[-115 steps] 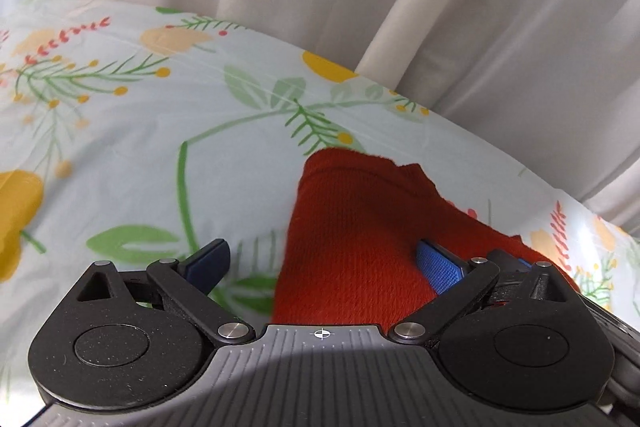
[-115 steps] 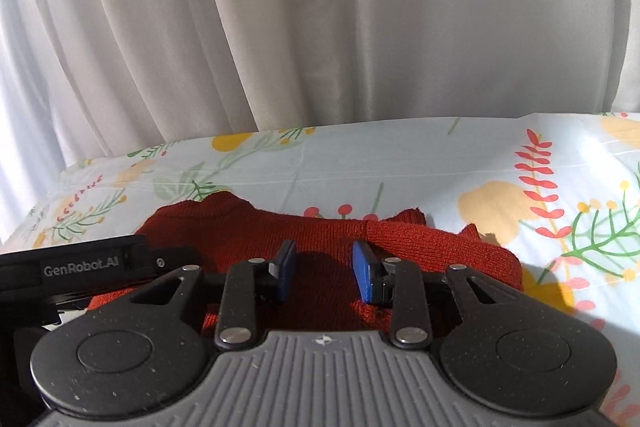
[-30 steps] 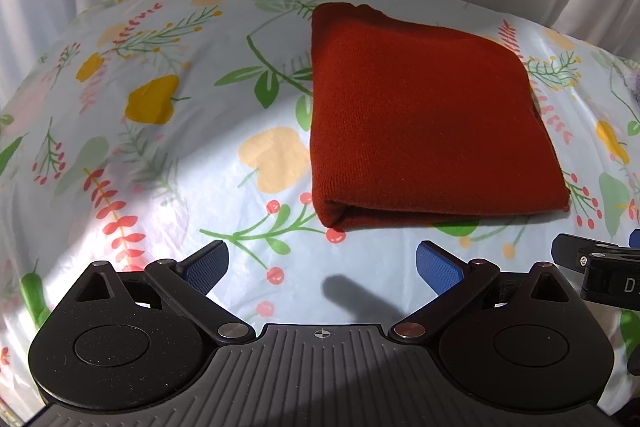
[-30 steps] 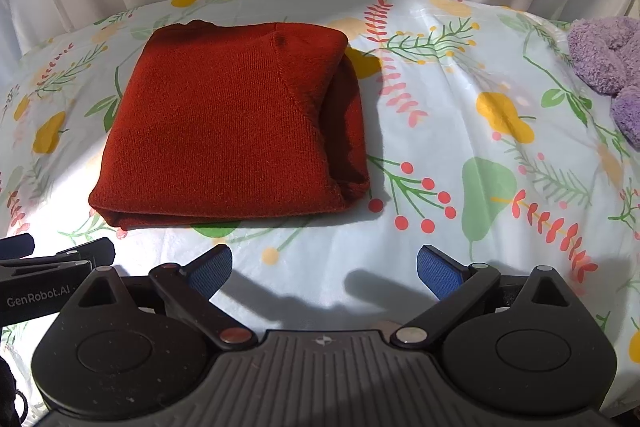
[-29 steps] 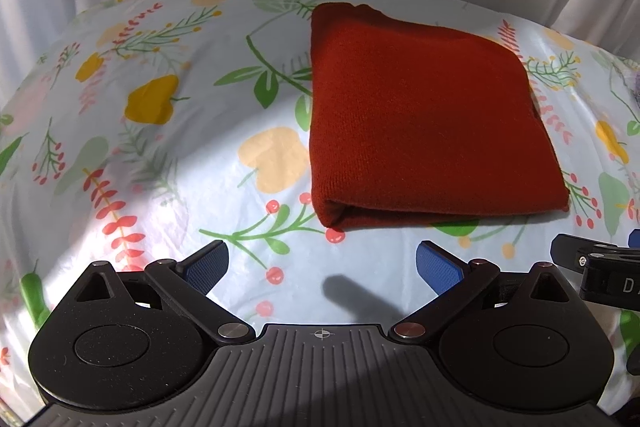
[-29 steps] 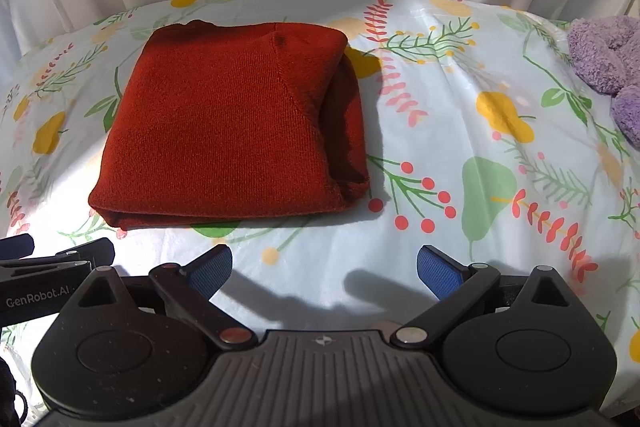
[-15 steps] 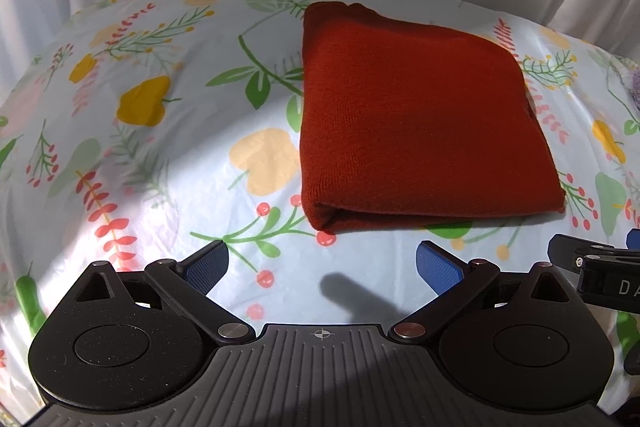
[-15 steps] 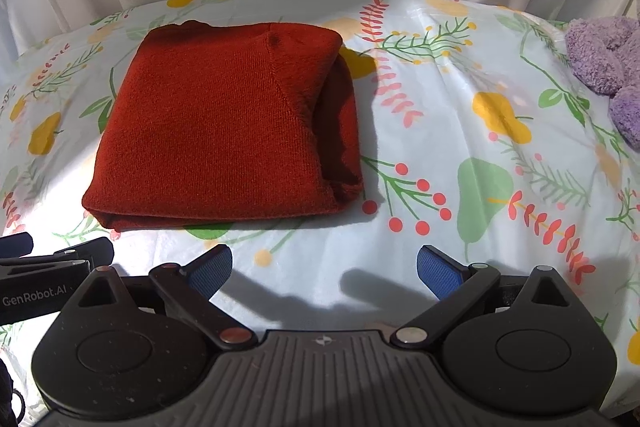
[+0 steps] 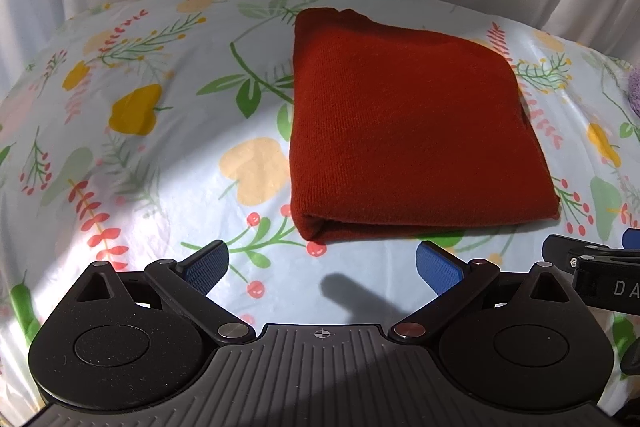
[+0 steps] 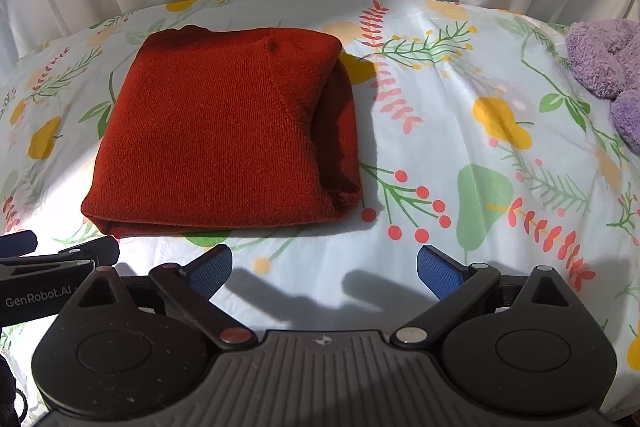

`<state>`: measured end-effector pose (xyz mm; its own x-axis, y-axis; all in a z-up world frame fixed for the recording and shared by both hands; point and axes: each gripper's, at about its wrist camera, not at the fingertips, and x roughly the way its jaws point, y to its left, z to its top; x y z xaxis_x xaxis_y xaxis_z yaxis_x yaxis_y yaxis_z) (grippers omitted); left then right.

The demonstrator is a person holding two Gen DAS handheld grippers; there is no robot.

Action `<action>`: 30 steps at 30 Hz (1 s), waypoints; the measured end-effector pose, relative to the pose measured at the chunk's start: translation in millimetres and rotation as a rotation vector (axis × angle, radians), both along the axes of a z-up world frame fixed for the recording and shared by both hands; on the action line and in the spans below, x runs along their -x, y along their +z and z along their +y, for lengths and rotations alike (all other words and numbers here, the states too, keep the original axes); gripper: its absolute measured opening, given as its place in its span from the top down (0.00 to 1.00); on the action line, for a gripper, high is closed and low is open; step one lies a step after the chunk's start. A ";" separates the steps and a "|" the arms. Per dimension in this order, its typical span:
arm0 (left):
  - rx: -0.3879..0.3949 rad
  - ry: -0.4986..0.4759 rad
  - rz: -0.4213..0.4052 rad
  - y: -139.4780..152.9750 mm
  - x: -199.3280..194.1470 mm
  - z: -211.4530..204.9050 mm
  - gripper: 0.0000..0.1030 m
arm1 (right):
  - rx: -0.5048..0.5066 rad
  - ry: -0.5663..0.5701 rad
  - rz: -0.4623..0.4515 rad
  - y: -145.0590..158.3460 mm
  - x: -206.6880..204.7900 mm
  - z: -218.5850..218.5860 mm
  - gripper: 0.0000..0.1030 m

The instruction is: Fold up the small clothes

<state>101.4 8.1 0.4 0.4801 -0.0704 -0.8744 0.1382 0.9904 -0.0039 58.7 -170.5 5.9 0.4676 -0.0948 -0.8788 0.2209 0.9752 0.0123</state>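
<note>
The red knit garment lies on the floral sheet as a compact, roughly square packet, its folded edge toward me and its layered open side on the right, where the inner plies show in the right wrist view. My left gripper is spread wide and holds nothing, hovering just short of the near edge, not touching it. My right gripper is likewise spread wide and empty, set near the packet's right front corner. I judge the folding of this piece complete and the step in hand to be the check after release. A purple fuzzy item rests well apart at the far right, unfolded as far as I can tell. The next move likely calls for reaching to it and drawing it onto bare sheet without disturbing the red packet.
</note>
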 end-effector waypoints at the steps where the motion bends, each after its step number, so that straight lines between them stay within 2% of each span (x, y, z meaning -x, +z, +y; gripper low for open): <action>1: -0.003 0.000 0.000 -0.1 -0.1 -0.2 0.01 | 0.000 -0.002 0.000 -0.1 -0.4 -0.3 0.04; 15: -0.026 -0.018 0.008 -2.6 -2.5 -3.0 0.01 | -0.001 0.002 -0.006 -0.7 -1.9 -0.4 0.04; 30: 0.000 -0.034 0.022 -3.6 -1.1 -5.3 0.01 | -0.004 0.009 -0.014 0.5 -0.1 -0.1 0.04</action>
<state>102.5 2.8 -3.3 0.4577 -0.0860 -0.8849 0.1718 0.9851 -0.0069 58.8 -170.6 6.4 0.4807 -0.0867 -0.8726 0.2121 0.9771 0.0197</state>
